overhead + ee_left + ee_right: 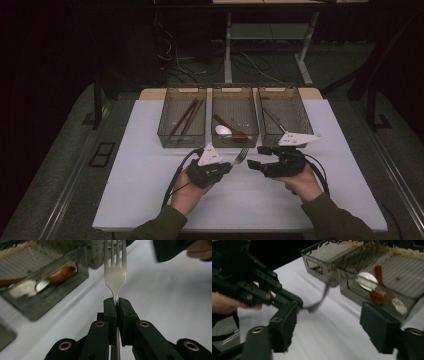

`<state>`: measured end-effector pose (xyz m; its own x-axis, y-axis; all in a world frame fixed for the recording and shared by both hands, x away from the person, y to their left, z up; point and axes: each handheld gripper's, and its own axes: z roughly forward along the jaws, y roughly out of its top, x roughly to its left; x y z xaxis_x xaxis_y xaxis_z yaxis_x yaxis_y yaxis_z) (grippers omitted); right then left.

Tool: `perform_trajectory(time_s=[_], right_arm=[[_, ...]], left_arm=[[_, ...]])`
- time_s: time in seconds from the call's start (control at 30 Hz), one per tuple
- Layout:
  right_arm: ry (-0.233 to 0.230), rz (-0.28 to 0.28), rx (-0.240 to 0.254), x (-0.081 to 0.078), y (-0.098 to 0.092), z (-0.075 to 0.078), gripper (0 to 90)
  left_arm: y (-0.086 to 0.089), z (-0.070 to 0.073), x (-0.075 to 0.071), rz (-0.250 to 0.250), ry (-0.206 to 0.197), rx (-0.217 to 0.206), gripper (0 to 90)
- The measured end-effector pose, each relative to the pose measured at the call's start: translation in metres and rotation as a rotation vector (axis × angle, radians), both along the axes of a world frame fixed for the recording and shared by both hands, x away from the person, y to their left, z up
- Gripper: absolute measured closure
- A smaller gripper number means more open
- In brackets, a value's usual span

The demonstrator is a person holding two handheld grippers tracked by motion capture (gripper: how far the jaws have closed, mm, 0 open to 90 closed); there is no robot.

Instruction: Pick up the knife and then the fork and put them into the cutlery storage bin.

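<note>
Nearest the person, the left hand-held gripper (227, 167) is pinching the fork (240, 156) by its handle, above the white surface (150, 180). Just beside it, the right hand-held gripper (254, 157) stands spread with nothing between its jaws, facing the fork's tines. The fork's long axis runs away from the person and slightly rightward, tines pointing toward the bins. Beyond stand three clear bins: chopsticks (186, 118) in the left, spoons (227, 131) in the middle bin (235, 92).

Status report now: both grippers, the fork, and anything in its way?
Left gripper shut on fork, tines forward. Right gripper open, nothing between the jaws. Fork above the table, short of the middle bin; path looks free.
</note>
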<state>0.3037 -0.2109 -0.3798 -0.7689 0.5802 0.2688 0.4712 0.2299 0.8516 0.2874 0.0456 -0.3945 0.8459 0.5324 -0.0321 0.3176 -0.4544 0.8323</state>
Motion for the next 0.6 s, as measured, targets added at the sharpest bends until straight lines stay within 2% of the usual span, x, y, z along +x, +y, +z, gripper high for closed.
perform_trajectory(time_s=[0.07, 0.1, 0.13, 0.17, 0.23, 0.3, 0.4, 0.5, 0.6], right_arm=[[-0.009, -0.004, 0.007, 0.005, 0.004, 0.004, 38.9], [-0.011, -0.005, 0.017, 0.007, 0.006, 0.005, 42.2], [-0.005, -0.007, 0.021, 0.009, 0.007, 0.006, 44.2], [-0.004, -0.014, 0.015, 0.012, 0.008, 0.007, 48.2], [0.007, -0.028, 0.024, 0.016, 0.009, 0.007, 54.5], [0.024, -0.033, 0.034, 0.02, 0.01, 0.006, 62.9], [0.019, -0.04, 0.028, 0.023, 0.013, 0.004, 75.2], [0.013, -0.037, 0.049, 0.024, 0.013, 0.004, 83.8], [0.004, -0.032, 0.061, 0.025, 0.014, 0.005, 87.1]], left_arm=[[-0.004, 0.002, 0.002, -0.005, -0.012, 0.003, 85.1], [-0.007, 0.003, 0.003, 0.004, -0.016, -0.009, 85.1], [-0.008, 0.003, 0.004, 0.006, -0.024, -0.009, 85.1], [-0.009, 0.003, 0.004, 0.021, -0.024, -0.027, 85.1], [-0.009, 0.004, 0.005, 0.023, -0.034, -0.024, 85.1], [-0.009, 0.003, 0.005, 0.027, -0.038, -0.017, 85.0], [-0.008, 0.003, 0.006, 0.033, -0.039, -0.028, 85.0], [-0.007, 0.002, 0.008, 0.036, -0.028, -0.042, 84.7], [-0.008, -0.001, 0.01, 0.029, -0.002, -0.061, 82.5]])
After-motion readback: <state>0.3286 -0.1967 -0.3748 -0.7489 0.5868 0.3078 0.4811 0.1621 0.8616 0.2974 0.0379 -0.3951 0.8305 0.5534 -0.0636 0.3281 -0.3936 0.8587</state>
